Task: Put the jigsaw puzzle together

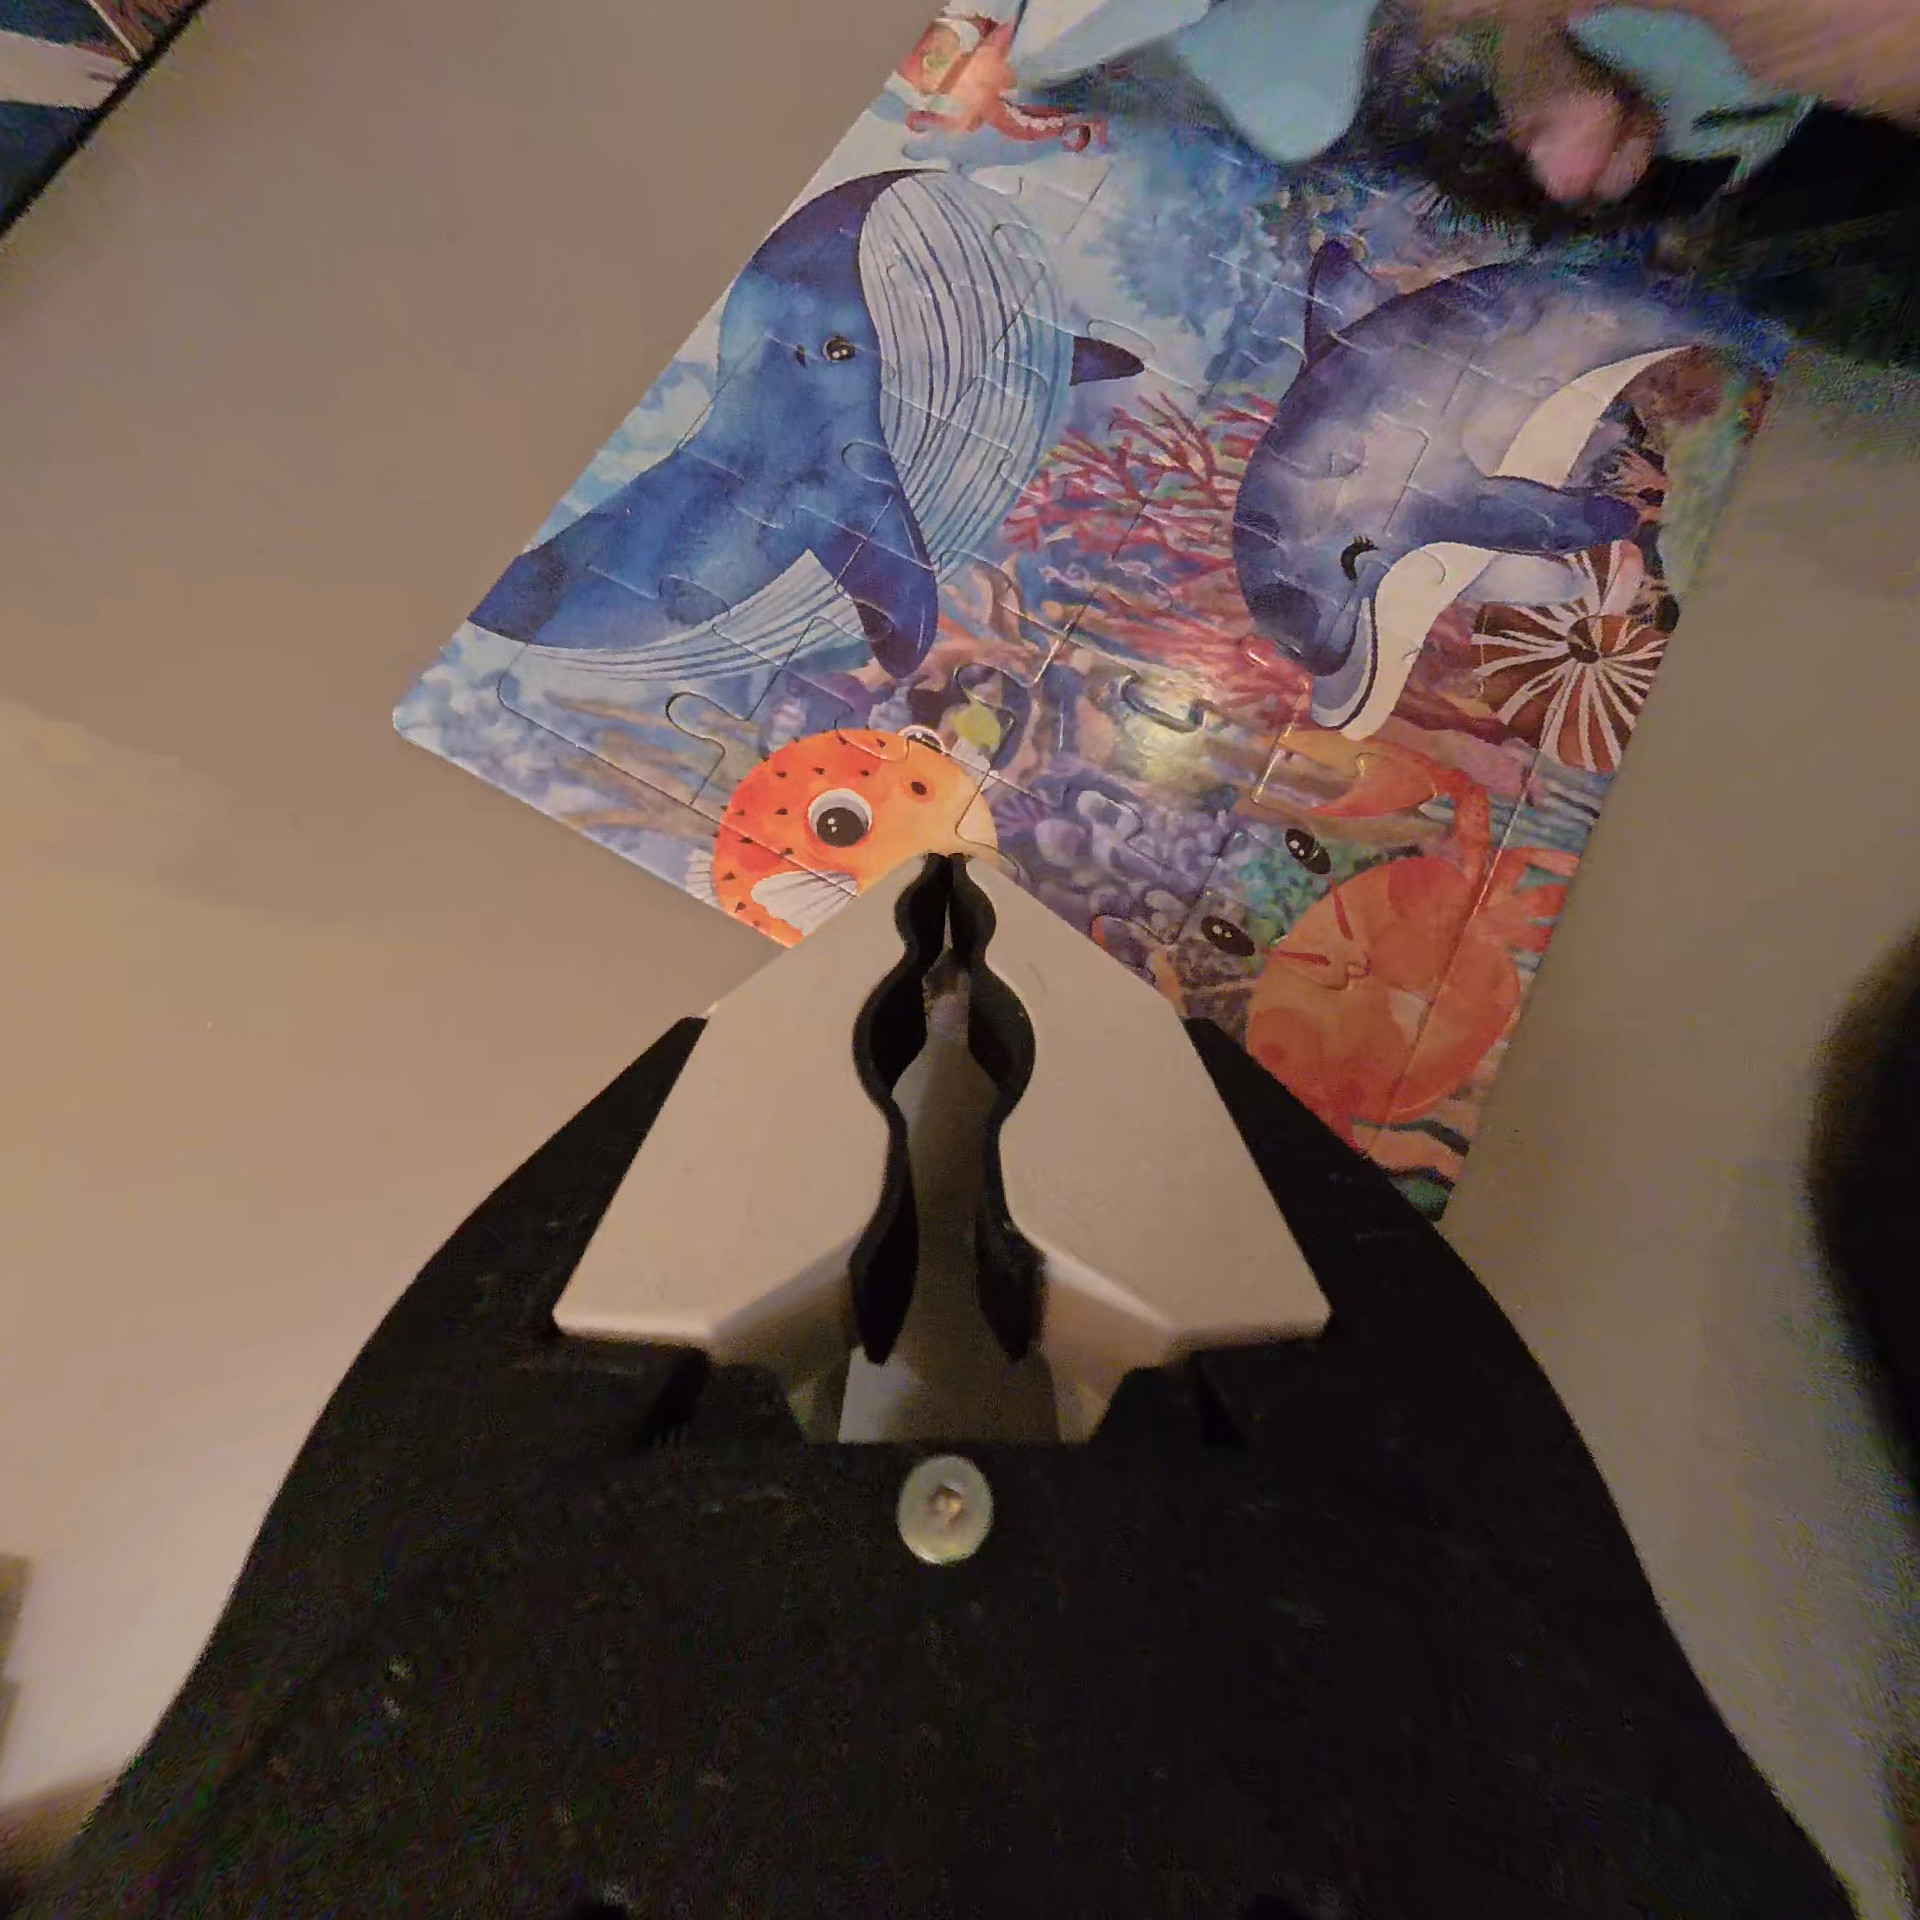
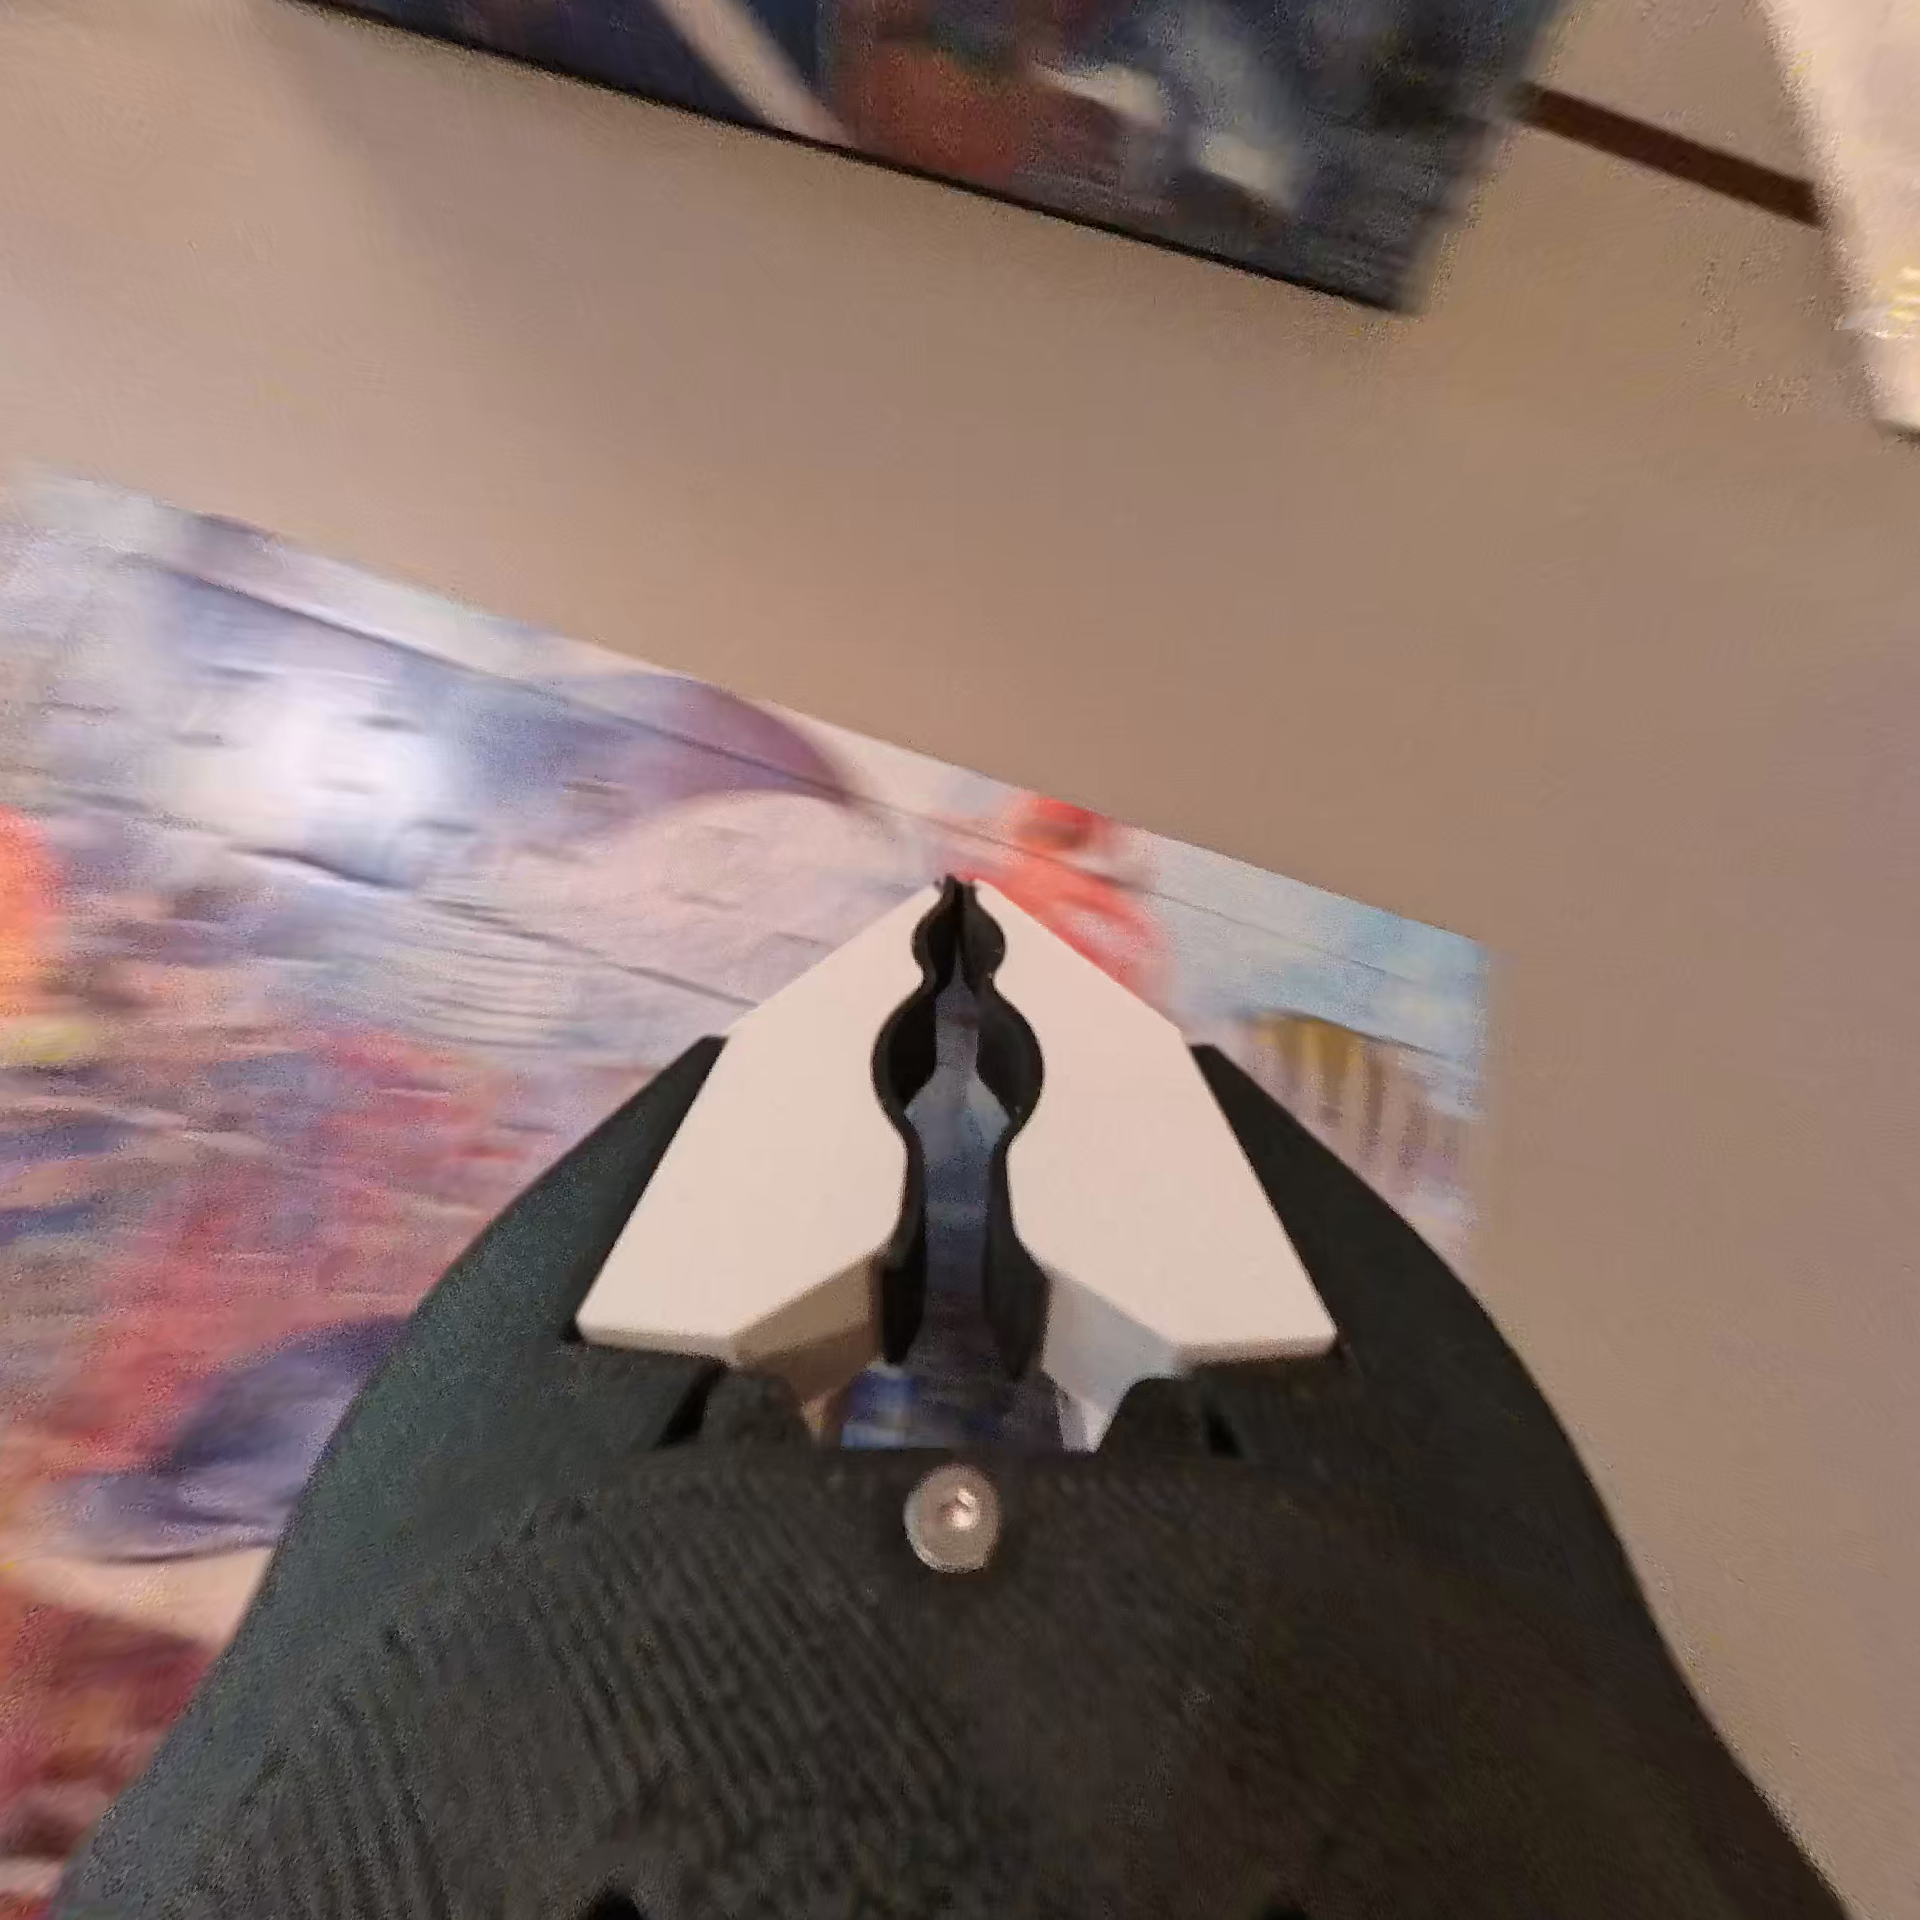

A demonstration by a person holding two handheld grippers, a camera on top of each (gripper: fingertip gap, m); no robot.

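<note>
The jigsaw puzzle (image 1: 1091,540) lies flat on the beige table, its pieces joined into a sea picture with a blue whale, a dolphin, an orange pufferfish and a crab. My left gripper (image 1: 948,868) is shut with nothing in it, its tip over the puzzle's near edge beside the pufferfish. In the right wrist view the puzzle (image 2: 416,935) is blurred by motion. My right gripper (image 2: 958,891) is shut and empty, its tip over the puzzle near its far edge. The other gripper and a hand (image 1: 1558,114) show blurred at the puzzle's far side in the left wrist view.
A dark-edged picture box or board (image 2: 1039,114) lies on the table beyond the puzzle. A white object (image 2: 1870,208) stands at the far right. A dark patterned thing (image 1: 52,94) sits at the table's top left corner. Bare beige table (image 1: 260,520) surrounds the puzzle.
</note>
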